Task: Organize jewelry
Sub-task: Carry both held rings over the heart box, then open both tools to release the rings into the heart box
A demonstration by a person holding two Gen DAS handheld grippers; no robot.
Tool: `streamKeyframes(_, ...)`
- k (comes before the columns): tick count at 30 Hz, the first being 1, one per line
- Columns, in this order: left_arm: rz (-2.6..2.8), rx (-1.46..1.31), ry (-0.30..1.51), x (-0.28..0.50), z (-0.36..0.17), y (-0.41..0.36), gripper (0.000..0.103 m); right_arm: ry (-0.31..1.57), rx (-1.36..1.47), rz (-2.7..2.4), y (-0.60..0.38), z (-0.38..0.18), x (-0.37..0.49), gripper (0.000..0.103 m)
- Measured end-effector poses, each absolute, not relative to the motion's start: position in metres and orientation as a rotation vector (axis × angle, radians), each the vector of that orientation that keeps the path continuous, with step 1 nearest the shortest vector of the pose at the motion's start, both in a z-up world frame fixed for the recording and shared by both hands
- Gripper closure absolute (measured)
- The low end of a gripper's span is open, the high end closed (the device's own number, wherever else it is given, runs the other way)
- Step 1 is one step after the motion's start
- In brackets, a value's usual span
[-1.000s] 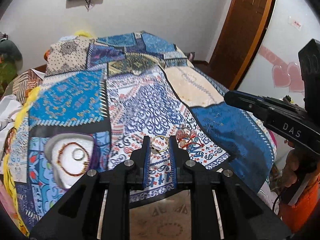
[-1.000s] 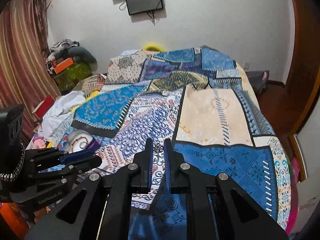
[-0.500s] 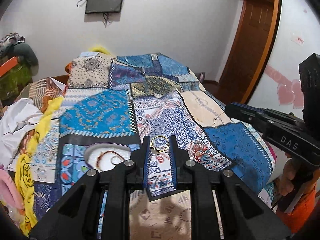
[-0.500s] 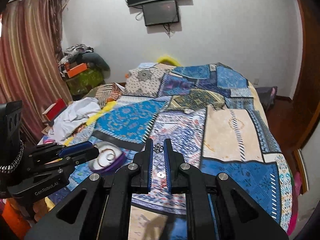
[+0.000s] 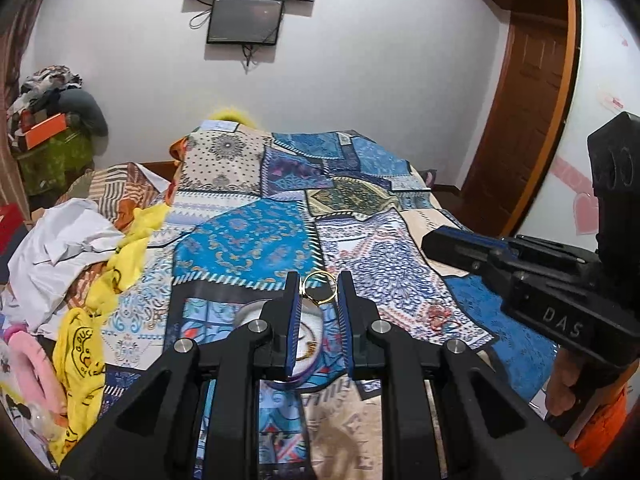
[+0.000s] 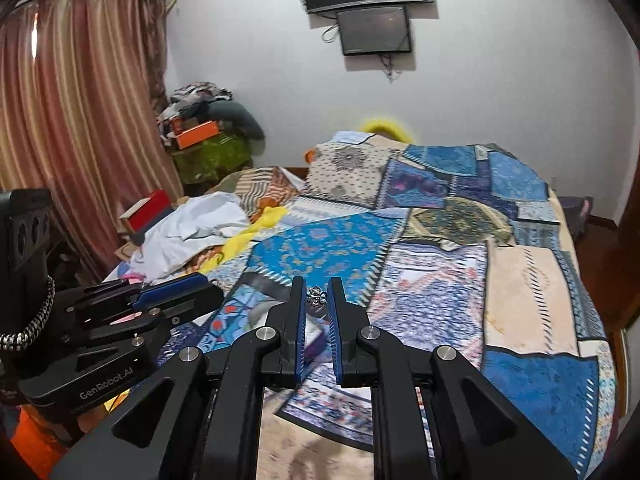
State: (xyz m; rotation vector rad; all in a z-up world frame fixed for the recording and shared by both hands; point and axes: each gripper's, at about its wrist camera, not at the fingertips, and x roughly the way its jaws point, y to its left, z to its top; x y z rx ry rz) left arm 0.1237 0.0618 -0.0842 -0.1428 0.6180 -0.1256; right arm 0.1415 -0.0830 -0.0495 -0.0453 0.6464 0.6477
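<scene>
My left gripper is shut on a thin gold ring, held above the bed. Just below it a white dish with a beaded bracelet inside lies on the patchwork bedspread, partly hidden by the fingers. A red bracelet lies on the spread to the right. My right gripper is shut on a small silver ornate ring, also above the bed; the dish shows behind its left finger. Each gripper shows in the other's view: the right one, the left one.
The patchwork bedspread covers the bed. White and yellow clothes are piled on the left side. A clothes heap with an orange box stands by the curtain. A wooden door is to the right.
Both grippers have lifted and tilted up, keeping their rings. The left gripper has shifted left so the white dish now lies right under its fingertips.
</scene>
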Motion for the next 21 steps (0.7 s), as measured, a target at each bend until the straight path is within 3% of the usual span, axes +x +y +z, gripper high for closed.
streamKeyframes(21, -0.093, -0.227, 0.763, 0.156, -0.153, 0.102, 0.086, 0.838, -0.085, 0.724, -0.034, -0.114, 0.169, 0.094)
